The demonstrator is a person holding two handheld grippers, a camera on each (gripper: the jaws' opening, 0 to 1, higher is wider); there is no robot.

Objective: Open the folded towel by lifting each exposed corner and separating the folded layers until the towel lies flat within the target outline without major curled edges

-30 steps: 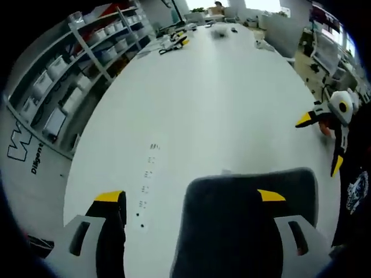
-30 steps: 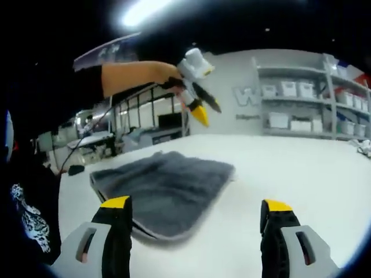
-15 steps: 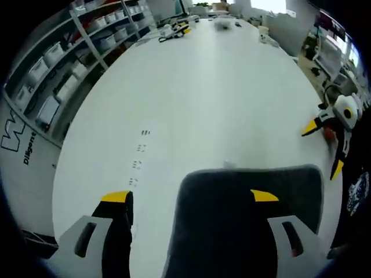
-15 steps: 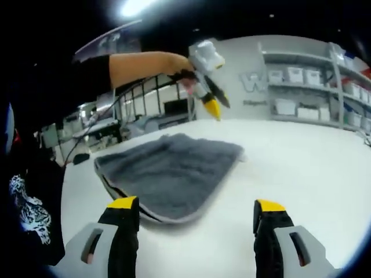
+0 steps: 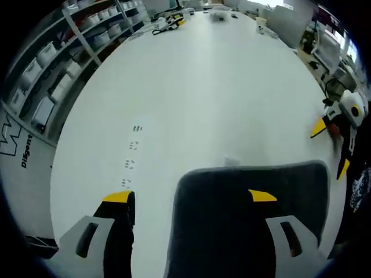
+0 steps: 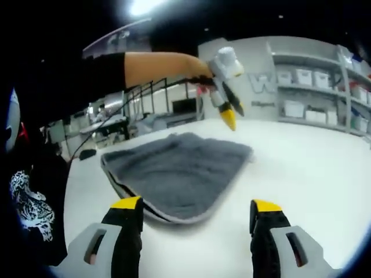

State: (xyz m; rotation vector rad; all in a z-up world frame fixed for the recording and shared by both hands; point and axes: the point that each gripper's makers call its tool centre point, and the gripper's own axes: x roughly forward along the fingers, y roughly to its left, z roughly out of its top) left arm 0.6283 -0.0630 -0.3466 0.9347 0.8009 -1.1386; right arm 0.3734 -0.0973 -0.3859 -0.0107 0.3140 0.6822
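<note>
A folded dark grey towel [image 5: 232,220] lies on the white table [image 5: 203,87]. My left gripper [image 5: 190,197] hovers above it, open, its yellow-tipped jaws wide apart with nothing between them. In the right gripper view a person's bare arm holds that left gripper [image 6: 227,87] above the far right corner of the towel [image 6: 179,171]. My right gripper [image 6: 196,205] stands open just in front of the towel's near edge, where the folded layers show. It also shows in the left gripper view as the right gripper [image 5: 339,136], off the towel's right side.
Shelves with white bins [image 5: 58,52] run along the table's left side and appear again as shelves [image 6: 313,87] on the back wall. Small printed marks [image 5: 132,153] dot the table left of the towel. Tools [image 5: 168,23] lie at the far end. A person's dark printed shirt [image 6: 29,202] is close by.
The right gripper has come a little nearer to the towel's near edge. The left gripper has drifted toward the towel's far right corner. The towel has not moved.
</note>
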